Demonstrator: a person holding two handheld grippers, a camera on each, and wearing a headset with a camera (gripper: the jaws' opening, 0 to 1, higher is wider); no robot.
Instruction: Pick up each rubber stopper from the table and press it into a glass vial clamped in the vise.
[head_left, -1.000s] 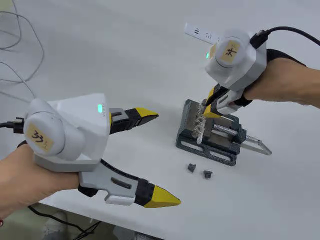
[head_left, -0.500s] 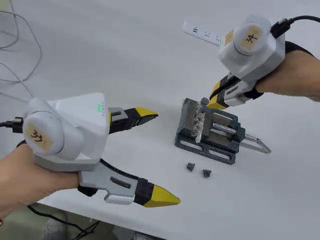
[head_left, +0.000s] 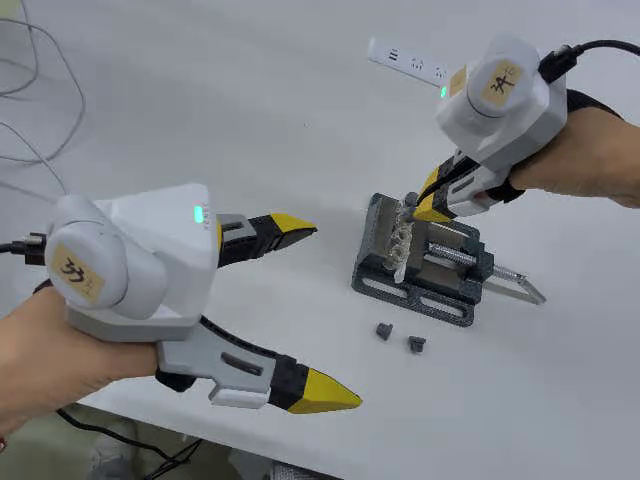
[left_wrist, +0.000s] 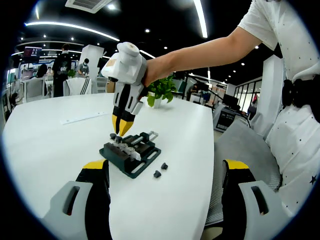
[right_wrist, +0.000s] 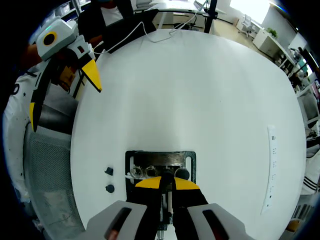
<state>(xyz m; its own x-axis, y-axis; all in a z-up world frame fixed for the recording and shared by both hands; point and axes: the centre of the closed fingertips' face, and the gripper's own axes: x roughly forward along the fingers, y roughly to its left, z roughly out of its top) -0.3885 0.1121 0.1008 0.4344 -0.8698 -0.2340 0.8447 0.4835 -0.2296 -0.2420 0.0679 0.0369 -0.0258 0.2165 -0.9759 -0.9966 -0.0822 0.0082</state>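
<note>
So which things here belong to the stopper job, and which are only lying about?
Job:
- vise
- vials clamped in it
- two loose stoppers on the table
- right gripper, shut, at the vials
- left gripper, open

Lying about:
- power strip
- cables
- plant

Two dark rubber stoppers (head_left: 383, 331) lie just beside the vise (head_left: 430, 300) clamping clear glass vials (head_left: 402, 240).
</note>
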